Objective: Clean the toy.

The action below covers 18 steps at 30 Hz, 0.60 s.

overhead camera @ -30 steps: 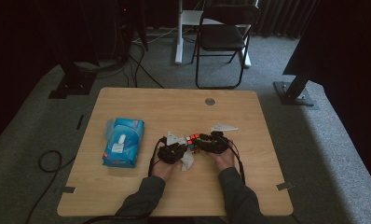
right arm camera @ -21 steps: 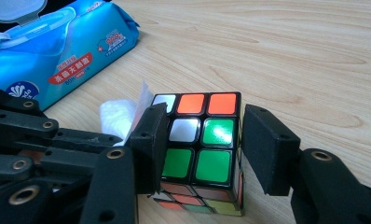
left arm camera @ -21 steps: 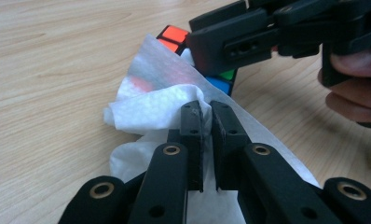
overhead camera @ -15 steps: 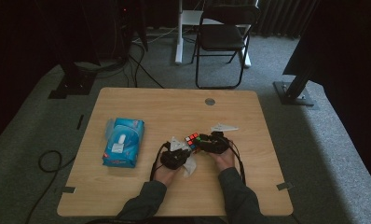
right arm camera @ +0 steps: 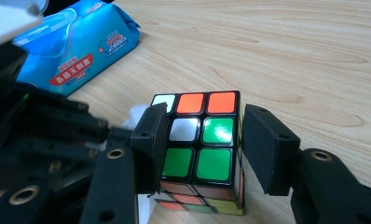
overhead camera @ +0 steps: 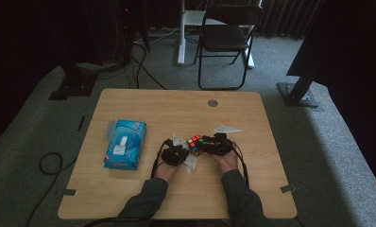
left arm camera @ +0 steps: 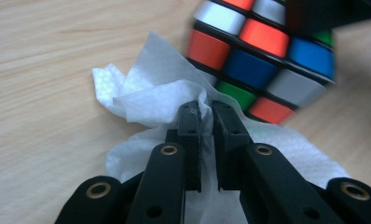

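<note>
Wipes pack (overhead camera: 124, 144) sits left on the bench (overhead camera: 143, 106), spare. My left tool (left arm camera: 207, 109) is pinched narrow on a tissue (left arm camera: 151, 95) to wipe the cube (right arm camera: 202, 140). Right tool (right arm camera: 200, 149) clamps that cube at bench centre, steadying it for cleaning.

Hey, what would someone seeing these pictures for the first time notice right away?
The colourful puzzle cube near the table's middle, clamped between the right gripper's jaws. Beside it, the left gripper pinches a crumpled white tissue against the cube. Farther left lies a bright blue wipes pack.
</note>
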Available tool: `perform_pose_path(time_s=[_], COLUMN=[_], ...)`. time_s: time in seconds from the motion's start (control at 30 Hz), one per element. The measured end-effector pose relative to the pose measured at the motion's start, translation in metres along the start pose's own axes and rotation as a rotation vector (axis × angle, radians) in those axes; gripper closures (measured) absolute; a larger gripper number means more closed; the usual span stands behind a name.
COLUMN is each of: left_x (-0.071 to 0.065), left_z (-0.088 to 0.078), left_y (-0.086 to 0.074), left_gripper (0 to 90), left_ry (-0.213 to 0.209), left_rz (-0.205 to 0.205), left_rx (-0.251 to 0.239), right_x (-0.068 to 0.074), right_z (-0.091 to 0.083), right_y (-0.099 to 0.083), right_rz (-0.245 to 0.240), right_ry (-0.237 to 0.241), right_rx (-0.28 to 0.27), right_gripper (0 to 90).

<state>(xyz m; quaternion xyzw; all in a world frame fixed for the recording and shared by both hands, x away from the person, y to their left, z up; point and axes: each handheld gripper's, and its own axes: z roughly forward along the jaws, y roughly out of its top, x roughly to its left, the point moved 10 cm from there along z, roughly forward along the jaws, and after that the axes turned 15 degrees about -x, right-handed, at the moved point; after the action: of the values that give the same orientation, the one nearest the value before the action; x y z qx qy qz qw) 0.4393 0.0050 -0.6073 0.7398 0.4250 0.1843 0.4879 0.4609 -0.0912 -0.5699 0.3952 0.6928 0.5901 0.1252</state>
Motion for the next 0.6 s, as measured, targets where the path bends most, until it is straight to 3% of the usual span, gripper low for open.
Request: perform_pose_path(time_s=[0.13,0.23,0.37,0.5,0.6], left_x=[0.013,0.013,0.007,-0.004,-0.01], left_z=[0.001,-0.001,-0.004,-0.004,-0.004], left_y=[0.007,0.015,0.018,0.014,0.011], left_gripper=[82.9,82.9,82.9,83.6,83.7], left_ry=[0.014,-0.01,-0.039,-0.081,-0.105], left_rz=[-0.037,-0.056,-0.037,0.017,0.021], left_rx=[-0.016,-0.046,-0.055,-0.06,-0.063], right_x=[0.0,0.0,0.0,-0.001,-0.003], right_z=[0.0,0.0,0.0,-0.001,-0.002], right_y=[0.0,0.0,0.0,0.001,0.001], right_rz=[0.0,0.001,-0.002,-0.017,-0.015], right_ry=[0.003,0.004,0.004,-0.002,-0.01], right_rx=[0.0,-0.001,0.003,0.018,0.02], right_gripper=[50.9,50.8,50.7,49.5,49.2])
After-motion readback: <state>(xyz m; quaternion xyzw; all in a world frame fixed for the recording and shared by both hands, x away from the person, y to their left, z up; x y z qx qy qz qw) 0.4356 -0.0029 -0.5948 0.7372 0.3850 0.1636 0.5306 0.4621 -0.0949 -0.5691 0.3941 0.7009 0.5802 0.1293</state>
